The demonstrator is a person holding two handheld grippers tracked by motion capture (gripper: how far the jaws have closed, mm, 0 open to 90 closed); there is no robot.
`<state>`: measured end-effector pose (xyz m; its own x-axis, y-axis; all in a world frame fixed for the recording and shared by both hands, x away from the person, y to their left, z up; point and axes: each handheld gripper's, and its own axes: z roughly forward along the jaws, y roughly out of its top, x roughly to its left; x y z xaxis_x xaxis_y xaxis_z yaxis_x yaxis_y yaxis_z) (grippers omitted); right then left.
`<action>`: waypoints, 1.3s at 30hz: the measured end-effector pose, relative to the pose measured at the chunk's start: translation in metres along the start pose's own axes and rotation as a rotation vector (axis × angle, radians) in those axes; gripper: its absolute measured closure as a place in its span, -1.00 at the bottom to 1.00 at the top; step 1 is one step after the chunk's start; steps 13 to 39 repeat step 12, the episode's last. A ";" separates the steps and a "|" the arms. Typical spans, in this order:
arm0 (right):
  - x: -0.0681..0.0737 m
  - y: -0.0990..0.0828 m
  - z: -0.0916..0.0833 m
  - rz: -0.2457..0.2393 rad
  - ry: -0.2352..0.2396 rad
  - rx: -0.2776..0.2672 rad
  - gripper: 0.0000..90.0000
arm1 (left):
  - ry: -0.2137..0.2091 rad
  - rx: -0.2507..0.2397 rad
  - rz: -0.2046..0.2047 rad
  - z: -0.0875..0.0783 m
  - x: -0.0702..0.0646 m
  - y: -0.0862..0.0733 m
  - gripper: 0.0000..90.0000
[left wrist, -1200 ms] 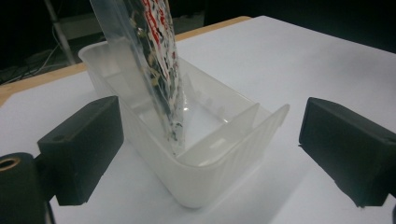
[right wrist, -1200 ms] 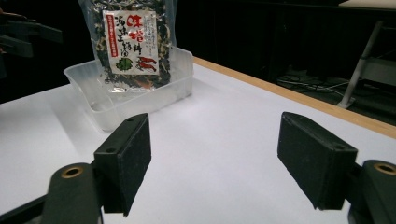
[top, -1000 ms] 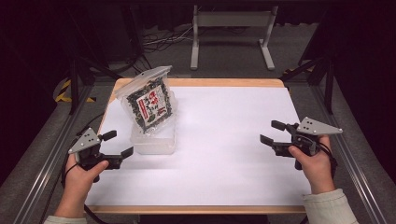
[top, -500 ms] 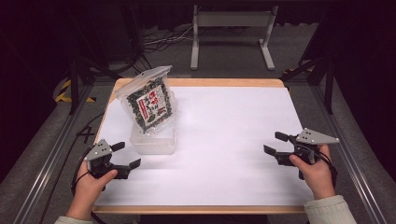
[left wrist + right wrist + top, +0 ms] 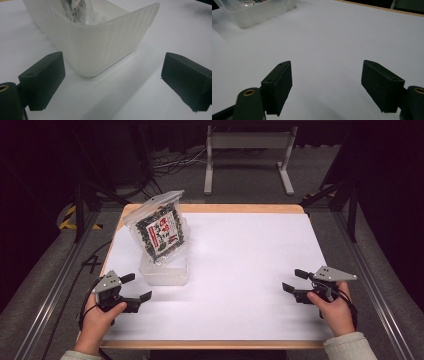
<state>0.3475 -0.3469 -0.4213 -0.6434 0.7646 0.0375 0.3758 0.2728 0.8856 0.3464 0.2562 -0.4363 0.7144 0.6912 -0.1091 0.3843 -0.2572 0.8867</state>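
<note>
Two grippers, our left gripper (image 5: pixel 136 289) and right gripper (image 5: pixel 295 281), gape empty; the seaweed bag (image 5: pixel 161 231) stands in the tub (image 5: pixel 165 274) near the desk's (image 5: pixel 250 270) left edge, long axis upright, top tilted leftward.

Translucent ribbed plastic tub (image 5: pixel 100 47), matt and frosted; in it a glossy clear-film packet (image 5: pixel 159 227), apparently with a printed paper label. Tabletop (image 5: pixel 250 270): smooth matt white sheet with wood-coloured edging. Left tool (image 5: pixel 110 82) and right tool (image 5: pixel 334 87): jaws of matt black plastic.
</note>
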 end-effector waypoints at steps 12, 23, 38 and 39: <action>0.000 -0.001 0.001 -0.010 -0.002 0.004 -0.44 | 0.001 -0.036 -0.005 0.000 0.000 0.001 -0.90; 0.000 -0.001 0.001 -0.010 -0.002 0.004 -0.44 | 0.001 -0.036 -0.005 0.000 0.000 0.001 -0.90; 0.000 -0.001 0.001 -0.010 -0.002 0.004 -0.44 | 0.001 -0.036 -0.005 0.000 0.000 0.001 -0.90; 0.000 -0.001 0.001 -0.010 -0.002 0.004 -0.44 | 0.001 -0.036 -0.005 0.000 0.000 0.001 -0.90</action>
